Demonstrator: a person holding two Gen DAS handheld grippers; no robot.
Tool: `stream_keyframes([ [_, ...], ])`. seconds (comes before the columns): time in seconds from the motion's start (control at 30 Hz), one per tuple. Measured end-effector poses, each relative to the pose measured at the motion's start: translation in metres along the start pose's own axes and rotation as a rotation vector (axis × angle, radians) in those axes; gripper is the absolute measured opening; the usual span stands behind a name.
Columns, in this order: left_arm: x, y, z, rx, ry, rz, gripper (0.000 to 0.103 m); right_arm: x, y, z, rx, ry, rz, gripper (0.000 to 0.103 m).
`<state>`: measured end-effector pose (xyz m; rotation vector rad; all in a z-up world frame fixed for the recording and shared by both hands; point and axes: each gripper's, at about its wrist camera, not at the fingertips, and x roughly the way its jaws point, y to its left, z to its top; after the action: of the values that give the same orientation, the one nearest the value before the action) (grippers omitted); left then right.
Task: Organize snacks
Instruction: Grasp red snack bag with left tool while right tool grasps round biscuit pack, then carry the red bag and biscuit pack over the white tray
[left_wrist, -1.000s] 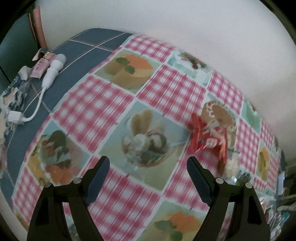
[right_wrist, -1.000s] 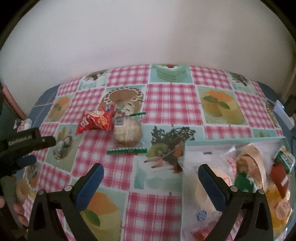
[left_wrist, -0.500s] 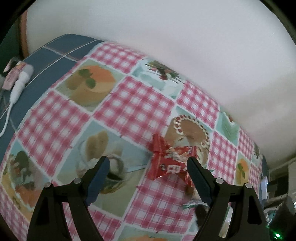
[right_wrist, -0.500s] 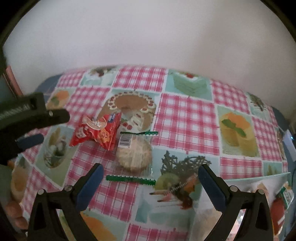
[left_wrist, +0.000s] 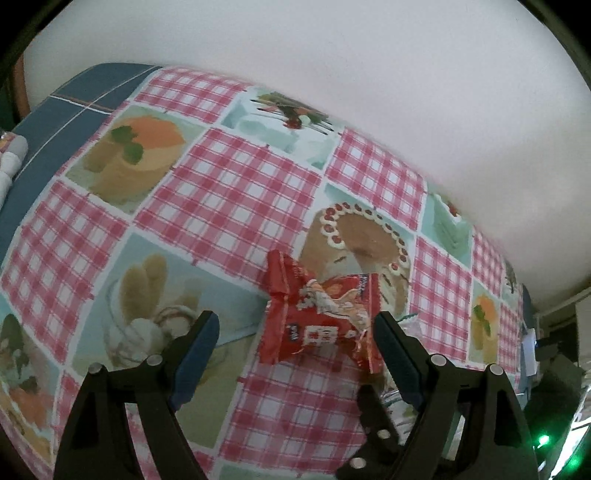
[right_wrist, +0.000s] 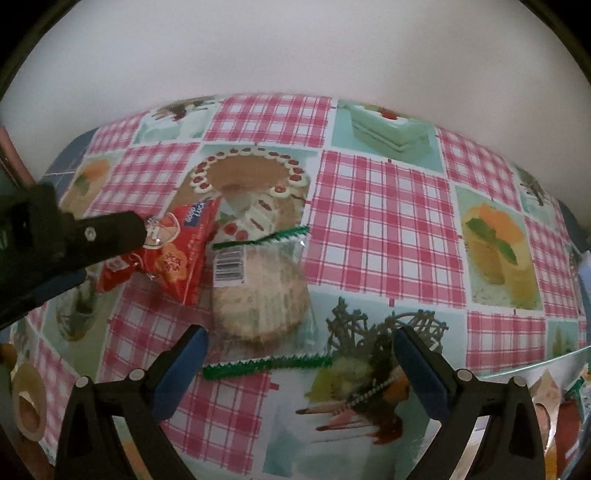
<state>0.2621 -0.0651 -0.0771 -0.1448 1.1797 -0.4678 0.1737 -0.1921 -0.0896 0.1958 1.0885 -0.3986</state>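
A red snack packet (left_wrist: 317, 317) lies on the checked tablecloth, just ahead of my open left gripper (left_wrist: 295, 328), whose right finger is close to its right end. It also shows in the right wrist view (right_wrist: 173, 258), with the left gripper's finger (right_wrist: 103, 236) over its left end. A clear-wrapped round cookie with green serrated ends (right_wrist: 258, 291) lies beside the packet. My right gripper (right_wrist: 299, 354) is open, with the cookie's near end between its fingertips.
A tray with several wrapped snacks (right_wrist: 561, 398) sits at the right edge of the right wrist view. A white cable plug (left_wrist: 11, 162) lies on the blue cloth strip at far left. A white wall runs behind the table.
Both grippers moved forward and closer to the snacks. The left gripper swung right until the red packet sits at its fingertips. The right gripper closed in on the cookie.
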Motion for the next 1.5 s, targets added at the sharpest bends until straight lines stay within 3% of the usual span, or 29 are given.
stream_keyframes([
  [0.2, 0.015, 0.005, -0.001, -0.023, 0.023, 0.025, 0.086, 0.005, 0.007, -0.003, -0.041, 0.005, -0.022, 0.101],
  [0.33, 0.013, 0.018, 0.001, -0.062, -0.004, 0.055, 0.086, 0.007, 0.003, 0.001, -0.045, 0.010, -0.034, 0.101],
  [0.47, 0.012, 0.031, 0.006, -0.096, -0.029, 0.006, 0.086, 0.009, 0.002, 0.005, -0.057, 0.018, -0.041, 0.101],
  [0.83, 0.015, 0.033, 0.015, -0.054, -0.067, -0.016, 0.086, 0.019, 0.020, 0.020, -0.097, 0.041, -0.046, 0.099],
  [0.9, 0.014, 0.033, 0.015, -0.051, -0.072, -0.020, 0.083, 0.019, 0.023, 0.022, -0.103, 0.039, -0.040, 0.094],
  [0.97, 0.014, 0.034, 0.014, -0.053, -0.075, -0.037, 0.060, 0.020, 0.025, 0.025, -0.102, 0.037, -0.036, 0.087],
  [1.17, 0.013, 0.043, 0.013, -0.081, -0.062, -0.060, 0.054, 0.012, 0.028, 0.030, -0.110, 0.018, -0.025, 0.057],
  [1.5, 0.004, 0.054, 0.007, -0.100, -0.042, -0.042, 0.052, 0.009, 0.024, 0.026, -0.088, 0.008, -0.034, 0.055],
])
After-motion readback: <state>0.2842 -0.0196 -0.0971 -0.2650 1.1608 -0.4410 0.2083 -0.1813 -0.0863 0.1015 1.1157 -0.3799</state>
